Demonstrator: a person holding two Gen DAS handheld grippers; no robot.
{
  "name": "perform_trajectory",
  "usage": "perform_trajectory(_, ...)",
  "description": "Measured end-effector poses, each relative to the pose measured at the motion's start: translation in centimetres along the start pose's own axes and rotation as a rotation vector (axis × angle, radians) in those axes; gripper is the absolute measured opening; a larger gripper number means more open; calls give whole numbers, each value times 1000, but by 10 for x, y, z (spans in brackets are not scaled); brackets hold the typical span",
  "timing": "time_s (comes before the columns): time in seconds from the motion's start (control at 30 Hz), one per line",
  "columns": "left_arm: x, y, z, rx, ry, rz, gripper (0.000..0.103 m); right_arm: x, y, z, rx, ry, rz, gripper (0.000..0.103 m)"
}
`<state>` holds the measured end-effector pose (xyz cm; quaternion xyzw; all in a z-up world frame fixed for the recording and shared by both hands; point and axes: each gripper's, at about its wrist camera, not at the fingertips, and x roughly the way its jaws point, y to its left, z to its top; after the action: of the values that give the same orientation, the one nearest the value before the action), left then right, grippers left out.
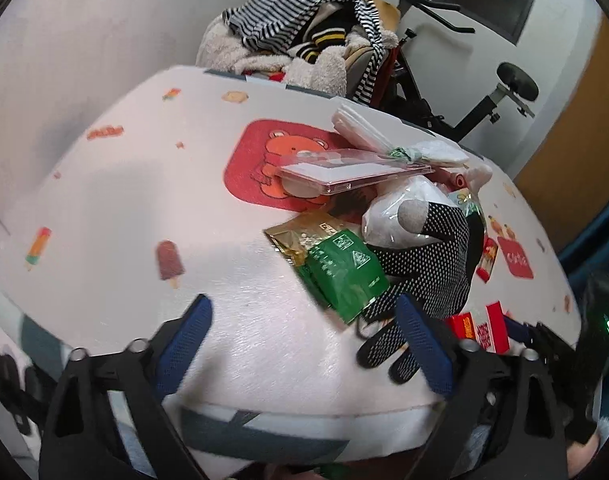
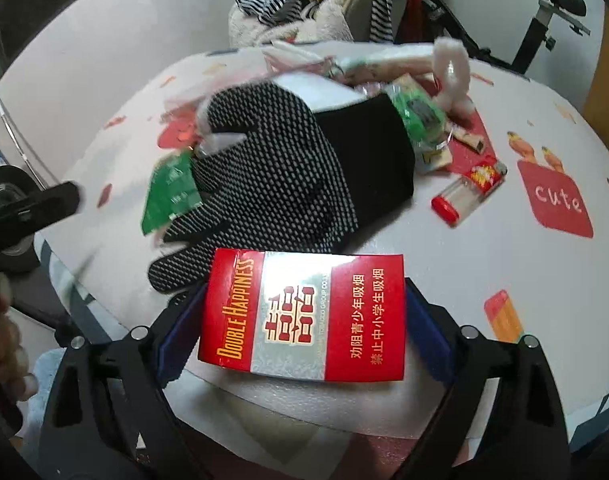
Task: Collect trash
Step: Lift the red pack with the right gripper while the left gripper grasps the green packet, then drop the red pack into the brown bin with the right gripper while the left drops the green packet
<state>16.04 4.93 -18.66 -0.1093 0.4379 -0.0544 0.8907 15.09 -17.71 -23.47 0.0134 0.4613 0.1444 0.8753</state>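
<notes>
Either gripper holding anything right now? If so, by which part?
Left gripper: open, nothing held. Right gripper: red cigarette pack sits between its jaws across the short ends; contact cannot be told.

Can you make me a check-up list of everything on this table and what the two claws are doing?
Surface: white table cover printed with ice lollies and a bear.
Job's things: red cigarette pack, green packet, gold wrapper, clear flat case, red-capped lighter.
Clutter: black dotted glove lying across the pile.
Grippers: left claw open over bare cover; right claw open, the pack between its fingers.
Cables: nothing seen.
Surroundings: striped clothes heap, exercise bike.
</notes>
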Motion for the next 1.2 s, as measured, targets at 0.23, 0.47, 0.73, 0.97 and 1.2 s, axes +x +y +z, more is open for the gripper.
perform_trajectory(0.23,45,-6,11,-55,58,-18,67,-18,-19,2,54,-40,-4,90)
perform_trajectory(0.47,69,-15,13,-3,66,18,28,-26,-41,5,101,-62,-16,90)
perform_trajectory(0.73,48,-19,13,63,7,34,10,-34,-43,8,104,-86,-9,90)
perform_trajectory(0.97,26,-19,12,93,-30,49,7,-46,-36,9,90,-108,4,90)
perform_trajectory(1.2,1,-20,9,132,-65,67,7,-63,-30,7,82,-131,14,90)
